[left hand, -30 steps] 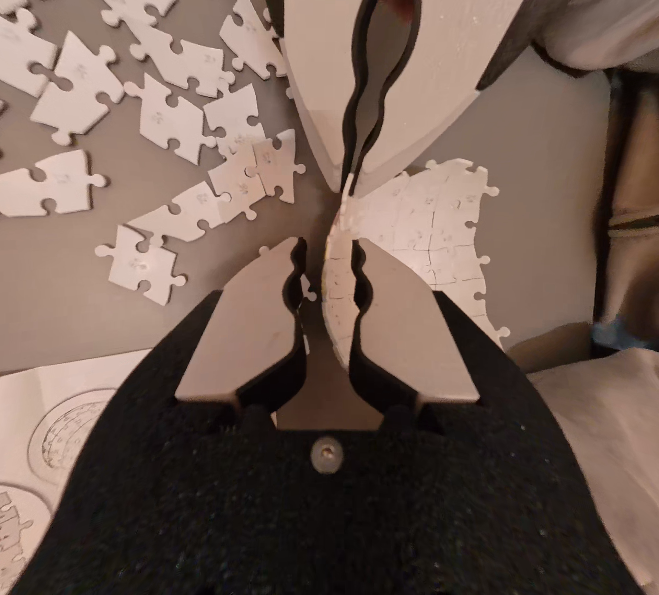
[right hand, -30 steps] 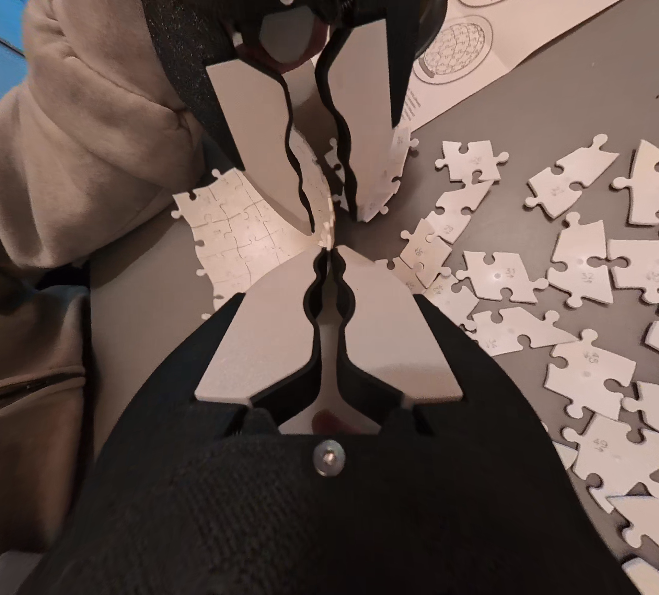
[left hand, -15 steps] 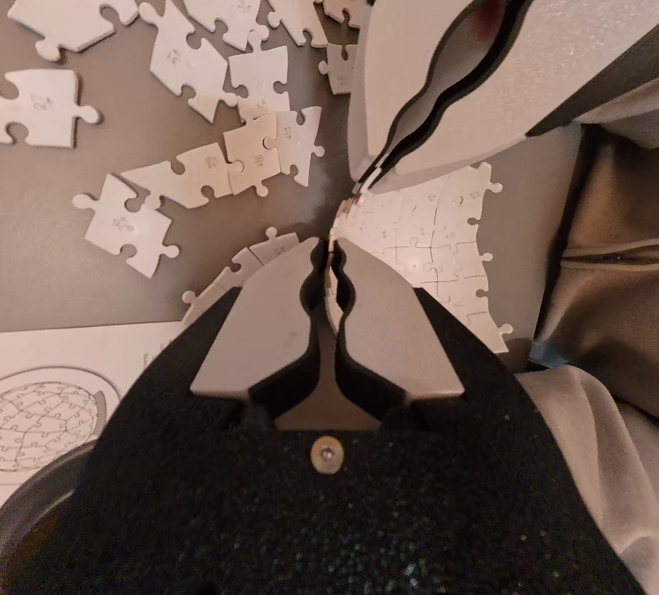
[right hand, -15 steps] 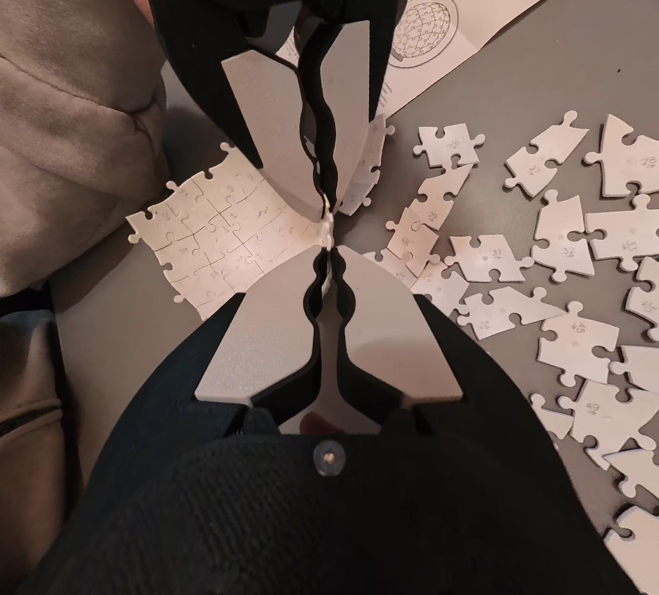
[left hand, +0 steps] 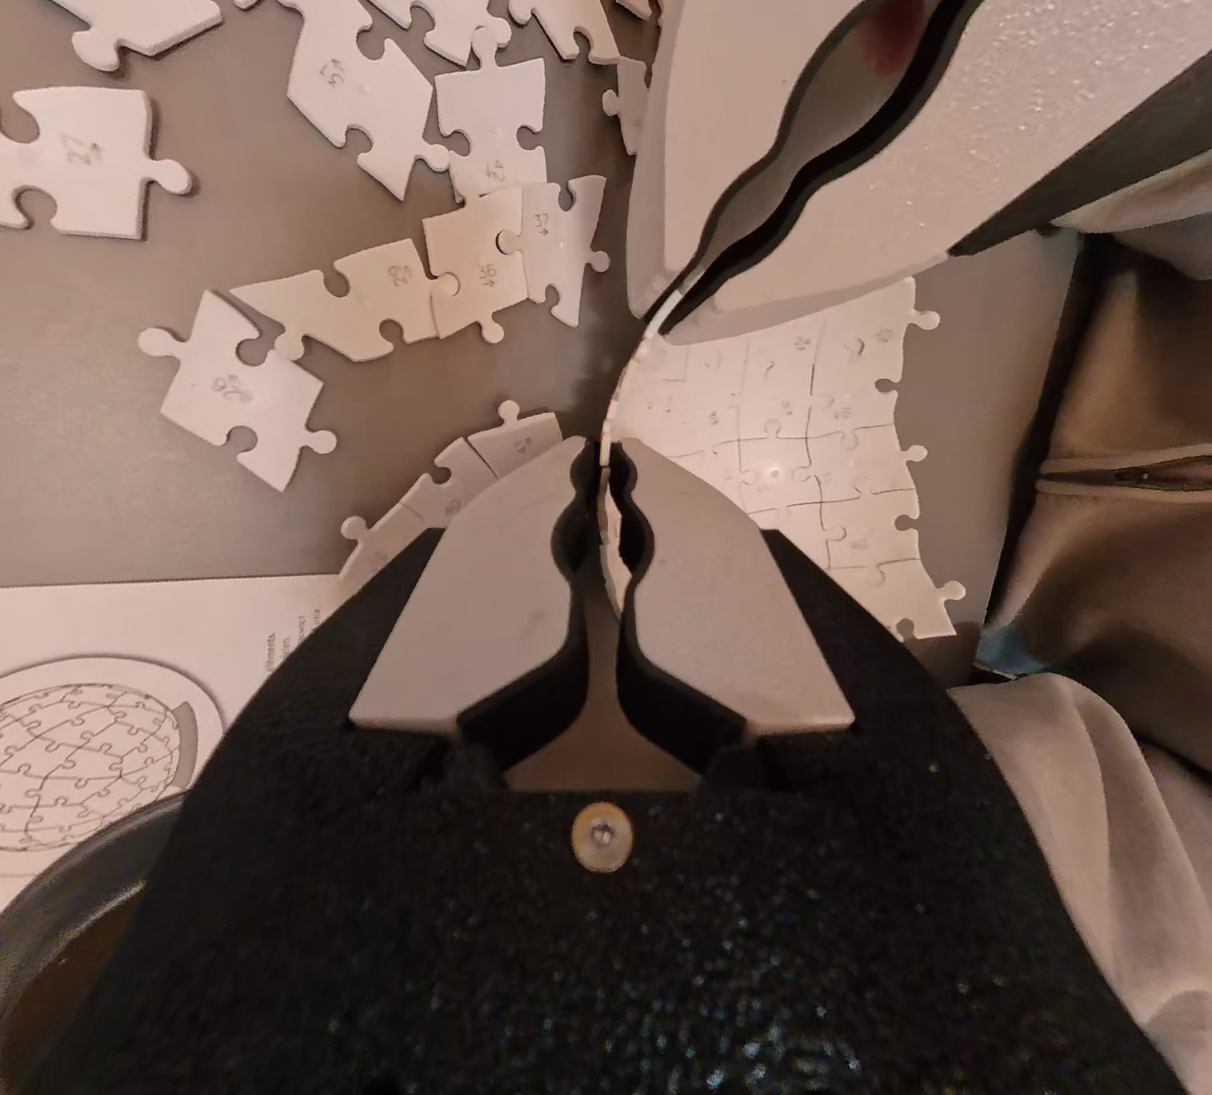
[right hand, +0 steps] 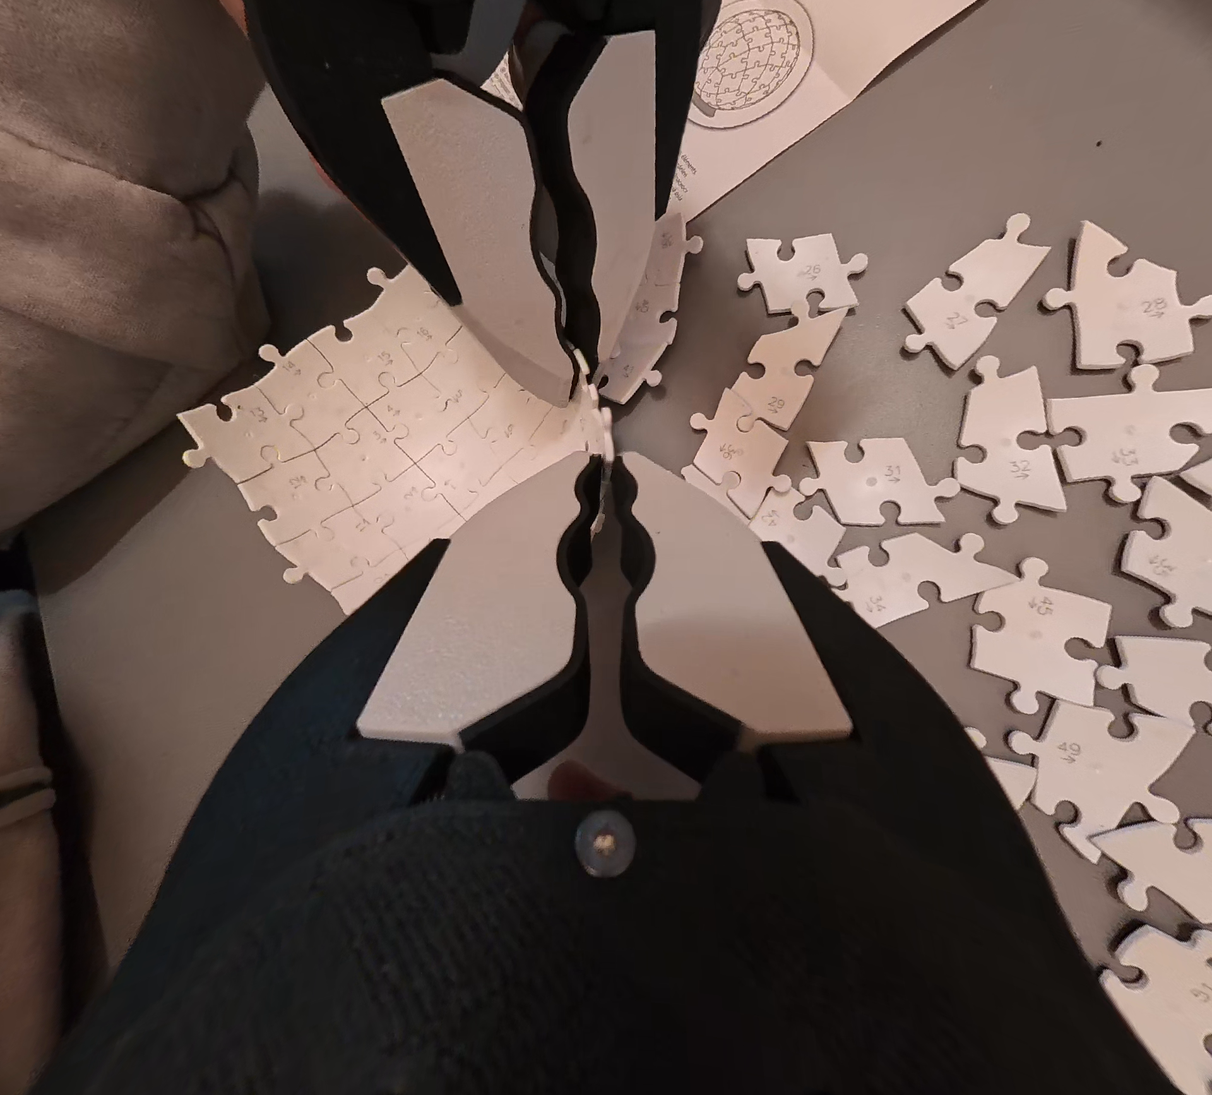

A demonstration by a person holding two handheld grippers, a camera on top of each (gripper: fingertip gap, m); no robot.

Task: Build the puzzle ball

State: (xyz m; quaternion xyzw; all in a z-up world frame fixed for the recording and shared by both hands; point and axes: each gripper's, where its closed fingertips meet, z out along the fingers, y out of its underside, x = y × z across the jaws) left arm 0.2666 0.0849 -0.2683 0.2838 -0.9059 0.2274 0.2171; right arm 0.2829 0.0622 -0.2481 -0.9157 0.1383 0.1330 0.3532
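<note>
Left wrist view: both grippers pinch curved puzzle section.

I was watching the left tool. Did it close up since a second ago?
Yes. The left tool closed: its fingers, apart a second ago, now pinch the curved puzzle shell edge, nearer the paper sheet.

1. I see white loose puzzle pieces with small grey markings.
2. I see the joined puzzle section, white with thin dark seams.
3. The table is plain grey.
4. The instruction sheet is white with grey diagrams and red arrows.
5. Both grippers' fingers are light grey, edged in black.
</note>
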